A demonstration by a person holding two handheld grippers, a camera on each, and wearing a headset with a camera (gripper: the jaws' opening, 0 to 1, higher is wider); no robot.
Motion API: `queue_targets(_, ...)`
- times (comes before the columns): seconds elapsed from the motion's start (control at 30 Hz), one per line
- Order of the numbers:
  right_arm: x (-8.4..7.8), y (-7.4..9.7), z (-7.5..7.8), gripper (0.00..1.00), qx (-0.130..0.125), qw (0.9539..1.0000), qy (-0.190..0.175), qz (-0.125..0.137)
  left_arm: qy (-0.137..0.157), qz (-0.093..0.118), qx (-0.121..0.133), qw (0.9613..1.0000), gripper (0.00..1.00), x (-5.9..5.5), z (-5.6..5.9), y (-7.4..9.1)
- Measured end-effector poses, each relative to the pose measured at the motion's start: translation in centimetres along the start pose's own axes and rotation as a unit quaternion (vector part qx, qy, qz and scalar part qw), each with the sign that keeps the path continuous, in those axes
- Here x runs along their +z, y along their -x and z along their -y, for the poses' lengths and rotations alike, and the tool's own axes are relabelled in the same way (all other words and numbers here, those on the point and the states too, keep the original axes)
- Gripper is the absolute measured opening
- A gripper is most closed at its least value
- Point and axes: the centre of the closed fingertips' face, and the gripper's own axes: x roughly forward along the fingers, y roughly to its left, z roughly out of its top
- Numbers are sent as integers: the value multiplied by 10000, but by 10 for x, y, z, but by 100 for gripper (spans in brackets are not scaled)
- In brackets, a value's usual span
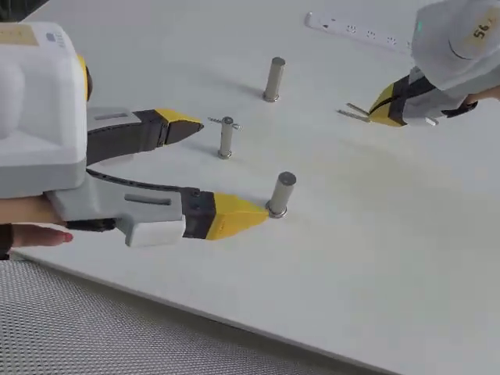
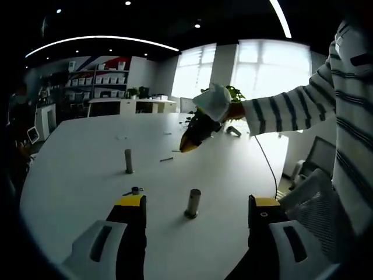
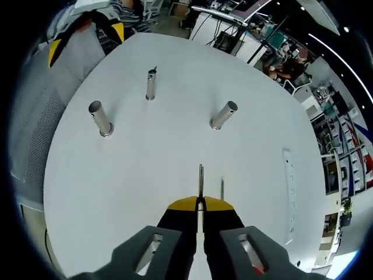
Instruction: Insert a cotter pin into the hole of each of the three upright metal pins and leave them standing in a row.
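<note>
Three metal pins stand upright on the white table. The far pin [image 1: 273, 78] and the near pin [image 1: 281, 194] are bare. The middle pin [image 1: 226, 137] has a cotter pin [image 1: 223, 122] through its top. My left gripper [image 1: 233, 169] is open; the near pin [image 2: 193, 203] stands just ahead of its jaws, and one tip lies by the pin's base. My right gripper [image 1: 375, 112] hovers at the far right, shut on a cotter pin [image 3: 200, 178]. A second cotter pin [image 3: 222, 188] lies on the table beside it.
A white power strip [image 1: 351, 30] lies along the far edge. The table's front edge [image 1: 234, 324] runs below the left gripper, with grey floor beyond. A person's striped sleeve [image 2: 291, 105] reaches in behind the right gripper [image 2: 192, 137].
</note>
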Motion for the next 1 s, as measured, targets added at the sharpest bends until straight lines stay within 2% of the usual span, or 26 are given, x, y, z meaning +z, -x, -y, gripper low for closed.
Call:
queue_targets(0.07,2,4,-1,0,-93,9999,-49,97,47,51,66,10000,61,2,-1,-1)
queue_targets(0.13,0,4,4,0,-211,9996,-14,173,161,148,119,9997,56,5,-3,-3)
queue_targets(0.23,6,12,4,0,-381,9988,35,304,236,267,115,9993,50,9,-4,-5)
queue_targets(0.37,14,24,2,0,-578,9972,100,473,355,306,145,9988,50,14,-9,-9)
queue_targets(0.47,22,34,-3,0,-738,9952,199,617,921,493,242,9942,49,22,-18,-14)
queue_targets(0.53,27,41,-8,0,-815,9941,231,683,1017,536,249,9931,49,25,-21,-17)
queue_targets(0.63,31,50,-14,0,-980,9918,306,767,1043,527,247,9928,45,28,-25,-23)
queue_targets(0.77,38,58,-21,0,-1084,9897,368,863,1038,425,111,9936,43,31,-22,-36)
queue_targets(0.83,41,63,-24,0,-1164,9883,468,871,1126,397,-1,9928,42,33,-19,-41)
queue_targets(0.9,46,66,-29,0,-1136,9880,472,929,1146,385,-74,9926,41,35,-18,-46)
queue_targets(0.93,47,66,-32,0,-1113,9882,450,956,1129,374,-121,9928,40,40,-11,-51)
queue_targets(1.0,51,67,-36,0,-1176,9871,482,974,1186,309,-229,9922,39,41,-8,-59)
